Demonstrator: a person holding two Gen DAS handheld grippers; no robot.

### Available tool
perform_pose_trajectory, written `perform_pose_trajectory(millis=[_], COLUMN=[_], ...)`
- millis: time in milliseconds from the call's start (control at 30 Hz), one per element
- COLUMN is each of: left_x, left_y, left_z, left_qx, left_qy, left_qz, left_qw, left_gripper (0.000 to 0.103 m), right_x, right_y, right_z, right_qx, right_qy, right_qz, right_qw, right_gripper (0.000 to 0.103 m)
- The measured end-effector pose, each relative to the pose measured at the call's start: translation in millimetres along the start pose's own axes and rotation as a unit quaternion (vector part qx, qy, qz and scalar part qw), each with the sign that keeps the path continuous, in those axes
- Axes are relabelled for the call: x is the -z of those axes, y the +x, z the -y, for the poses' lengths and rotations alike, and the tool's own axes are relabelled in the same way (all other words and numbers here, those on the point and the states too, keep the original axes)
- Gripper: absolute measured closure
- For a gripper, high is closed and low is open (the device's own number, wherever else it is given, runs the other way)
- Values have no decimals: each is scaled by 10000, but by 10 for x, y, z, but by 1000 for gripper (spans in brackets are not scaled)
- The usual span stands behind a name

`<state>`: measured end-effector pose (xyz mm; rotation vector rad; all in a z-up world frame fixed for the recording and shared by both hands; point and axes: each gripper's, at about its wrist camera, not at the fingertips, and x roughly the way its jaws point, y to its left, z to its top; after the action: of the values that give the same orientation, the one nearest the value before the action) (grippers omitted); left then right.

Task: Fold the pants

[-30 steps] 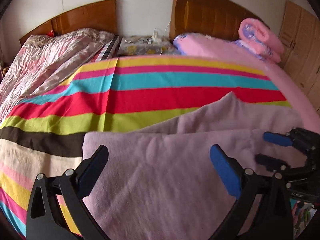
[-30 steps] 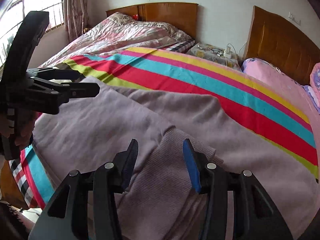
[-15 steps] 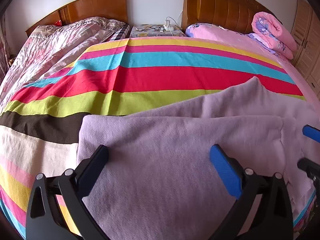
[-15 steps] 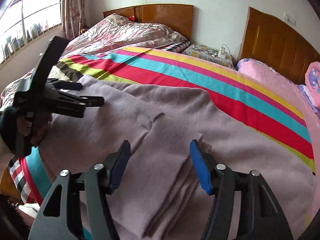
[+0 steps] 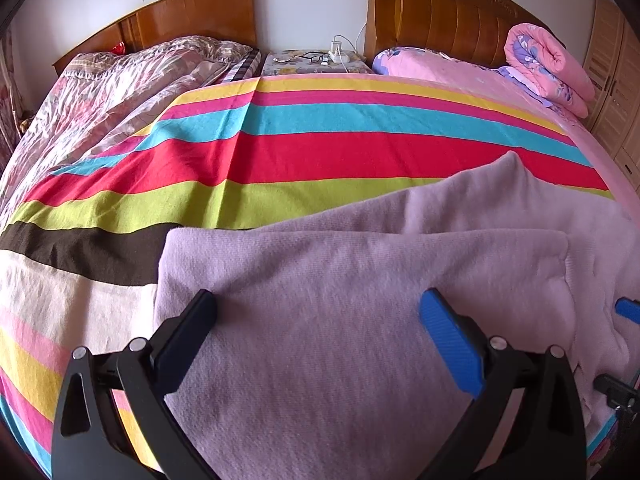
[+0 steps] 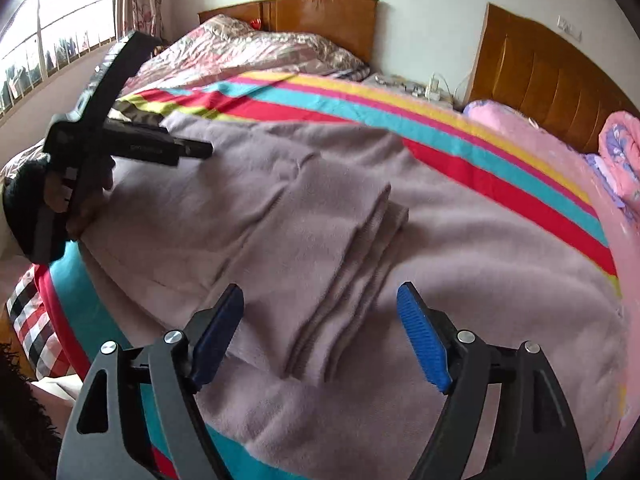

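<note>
Mauve knit pants (image 6: 320,216) lie half-folded on the striped bedspread (image 5: 320,152).
Left gripper (image 5: 320,320) and right gripper (image 6: 320,312) hover near, jaws apart, holding nothing, so the fold rests.

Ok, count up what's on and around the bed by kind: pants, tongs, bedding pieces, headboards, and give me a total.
Pants: 1, the mauve pants, partly folded.
Tongs: 2, left tongs and right tongs, both open.
Bedding: 4, striped sheet, floral quilt, pink blanket, rolled pink quilt.
Headboards: 2, left headboard and right headboard.
Total: 9.
</note>
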<state>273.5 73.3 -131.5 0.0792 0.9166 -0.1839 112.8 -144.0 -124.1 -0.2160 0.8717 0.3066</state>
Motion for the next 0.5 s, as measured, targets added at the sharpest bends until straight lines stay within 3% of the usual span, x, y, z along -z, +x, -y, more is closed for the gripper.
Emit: perform_pose_trajectory(millis=[100, 233, 267, 367, 400, 500], left_x=[-2, -14, -21, -55, -68, -87], left_y=[-1, 10, 4, -157, -262, -528], left_z=[2, 31, 53, 166, 249, 696], left_qx=[-26, -112, -178, -800, -742, -84], left_qy=[16, 50, 59, -171, -263, -38], left_qz=[-1, -42, -65, -1, 126, 502], left_qw=[10000, 9999, 9998, 9966, 9968, 9987], left_gripper=[1, 1, 1, 1, 1, 1], right_x=[96, 134, 163, 239, 298, 596], right_y=[2, -138, -285, -498, -608, -955], right_z=[155, 223, 326, 497, 587, 978], right_qx=[-254, -99, -59, -75, -74, -16], right_qy=[493, 478, 647, 925, 1097, 1868], right_qz=[126, 250, 469, 765, 949, 1468], right_qw=[9984, 9985, 9968, 9927, 9894, 9714], right_gripper=[23, 23, 23, 22, 22, 19])
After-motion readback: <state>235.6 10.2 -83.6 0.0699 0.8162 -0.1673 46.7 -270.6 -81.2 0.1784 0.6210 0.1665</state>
